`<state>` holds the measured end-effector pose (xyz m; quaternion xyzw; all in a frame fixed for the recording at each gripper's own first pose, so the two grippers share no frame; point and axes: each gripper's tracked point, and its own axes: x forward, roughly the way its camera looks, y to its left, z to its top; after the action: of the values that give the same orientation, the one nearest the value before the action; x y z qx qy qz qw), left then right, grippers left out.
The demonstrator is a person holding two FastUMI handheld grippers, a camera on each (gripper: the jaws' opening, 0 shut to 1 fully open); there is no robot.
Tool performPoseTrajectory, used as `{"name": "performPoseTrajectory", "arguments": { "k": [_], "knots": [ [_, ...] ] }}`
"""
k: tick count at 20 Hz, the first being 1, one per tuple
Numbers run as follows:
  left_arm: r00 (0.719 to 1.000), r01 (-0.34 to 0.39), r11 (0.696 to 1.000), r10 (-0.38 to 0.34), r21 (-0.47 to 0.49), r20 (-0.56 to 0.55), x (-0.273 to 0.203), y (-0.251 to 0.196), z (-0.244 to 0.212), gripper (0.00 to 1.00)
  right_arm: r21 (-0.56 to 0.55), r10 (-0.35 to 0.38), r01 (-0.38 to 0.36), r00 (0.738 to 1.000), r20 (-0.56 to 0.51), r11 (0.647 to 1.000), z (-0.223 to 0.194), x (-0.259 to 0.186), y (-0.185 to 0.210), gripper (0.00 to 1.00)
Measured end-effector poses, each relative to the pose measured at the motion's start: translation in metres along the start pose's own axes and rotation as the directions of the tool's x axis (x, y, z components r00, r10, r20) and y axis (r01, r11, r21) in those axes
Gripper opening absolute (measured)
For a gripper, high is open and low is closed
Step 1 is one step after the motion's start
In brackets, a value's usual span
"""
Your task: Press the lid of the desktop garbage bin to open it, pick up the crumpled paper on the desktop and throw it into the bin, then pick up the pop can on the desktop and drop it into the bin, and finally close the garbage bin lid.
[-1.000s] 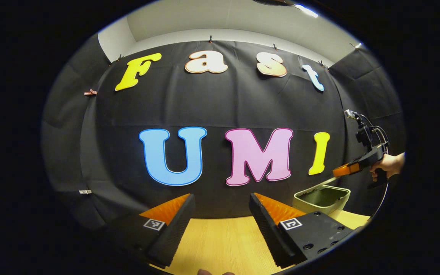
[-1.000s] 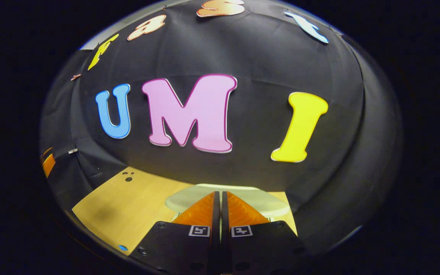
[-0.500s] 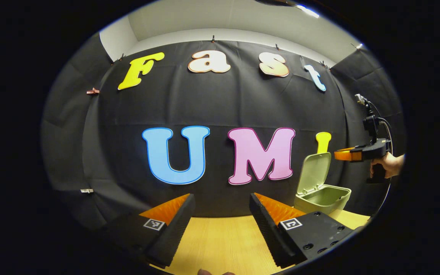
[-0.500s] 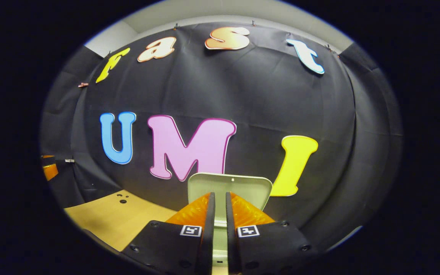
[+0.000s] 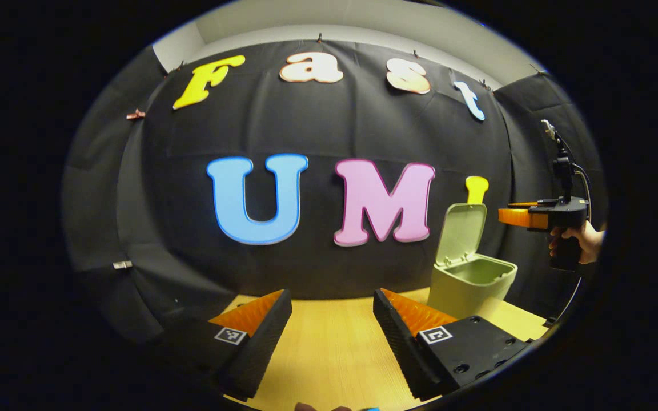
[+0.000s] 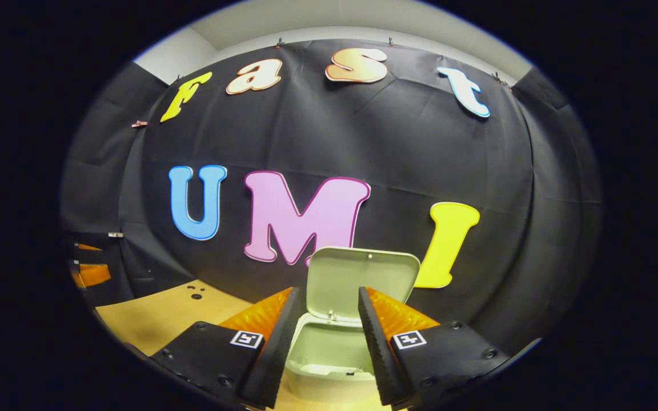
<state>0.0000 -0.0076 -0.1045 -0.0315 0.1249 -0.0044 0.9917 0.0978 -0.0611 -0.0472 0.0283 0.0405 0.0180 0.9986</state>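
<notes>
Right tongs have parted wider since a moment ago — left tongs wide — above the open, empty-looking bin.

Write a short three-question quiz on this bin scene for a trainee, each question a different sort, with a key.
1. True or false: the lid of the garbage bin stands open.
2. Multiple choice: the right gripper has its fingers A) pressed on the lid, B) spread apart above the bin's opening, C) closed on paper.
3. Fill in: the left gripper is open over the wooden ____.

Key: 1 true; 2 B; 3 table.
</notes>
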Motion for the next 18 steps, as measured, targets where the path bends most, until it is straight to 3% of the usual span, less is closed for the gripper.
{"name": "performPoseTrajectory", "arguments": {
  "k": [4, 7, 8, 13, 18],
  "knots": [
    [0.987, 0.036, 0.999, -0.041, -0.033, -0.157, -0.013, -0.013, -0.068, 0.94, -0.005, 0.021, -0.021, 0.999, -0.047, 1.0, -0.023, -0.013, 0.016, 0.73],
    [0.958, 0.066, 0.997, -0.071, -0.026, -0.277, -0.021, -0.024, -0.121, 0.94, 0.003, 0.035, -0.035, 0.995, -0.096, 0.999, -0.044, -0.018, 0.024, 0.73],
    [0.945, 0.073, 0.997, -0.079, -0.031, -0.318, -0.023, -0.027, -0.139, 0.98, 0.009, 0.041, -0.04, 0.993, -0.108, 0.999, -0.049, -0.02, 0.027, 0.74],
    [0.859, 0.093, 0.991, -0.128, -0.096, -0.496, -0.027, -0.046, -0.223, 0.92, 0.015, 0.051, -0.049, 0.989, -0.138, 0.999, -0.062, -0.023, 0.034, 0.77],
    [0.79, 0.106, 0.991, -0.134, -0.082, -0.599, -0.034, -0.053, -0.287, 0.83, -0.004, 0.05, -0.051, 0.986, -0.156, 0.999, -0.065, -0.031, 0.034, 0.78]
  ]
}}
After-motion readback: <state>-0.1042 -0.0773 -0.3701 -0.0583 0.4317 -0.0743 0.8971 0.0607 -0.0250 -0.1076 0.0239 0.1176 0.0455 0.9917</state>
